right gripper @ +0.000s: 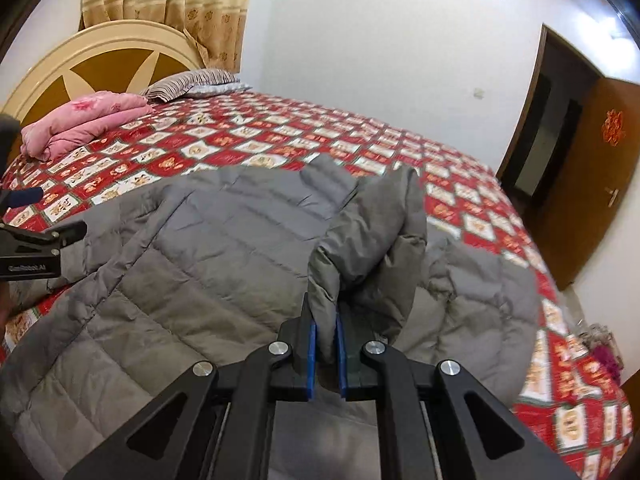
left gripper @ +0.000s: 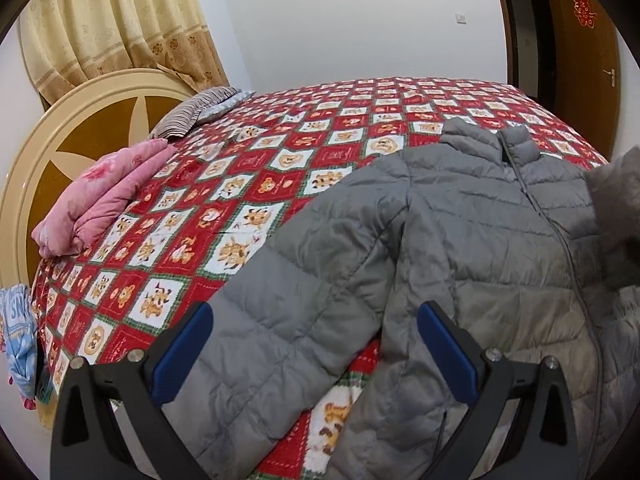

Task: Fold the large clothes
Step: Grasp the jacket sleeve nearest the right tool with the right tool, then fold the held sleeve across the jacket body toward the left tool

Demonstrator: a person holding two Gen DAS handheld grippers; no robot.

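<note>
closest in the right wrist view, the right gripper (right gripper: 326,344) has its blue pads pinched tight on a fold of sleeve from the grey puffer jacket (right gripper: 192,248), lifting that sleeve up over the jacket's body. in the left wrist view, the left gripper (left gripper: 314,344) hangs with its jaws spread wide and nothing between the pads; the jacket's other sleeve lies on the bed below it. the jacket lies front up, zipped, spread across the near part of the red patchwork quilt (left gripper: 224,208), its collar pointing to the far side of the bed. further back, a folded pink blanket (left gripper: 100,200) sits near the head of the bed, with a striped pillow (left gripper: 192,114) beyond it. behind these stand a rounded cream headboard (left gripper: 48,152) and a beige curtain (left gripper: 120,28). a brown door (right gripper: 588,184) stands open on the far right.
</note>
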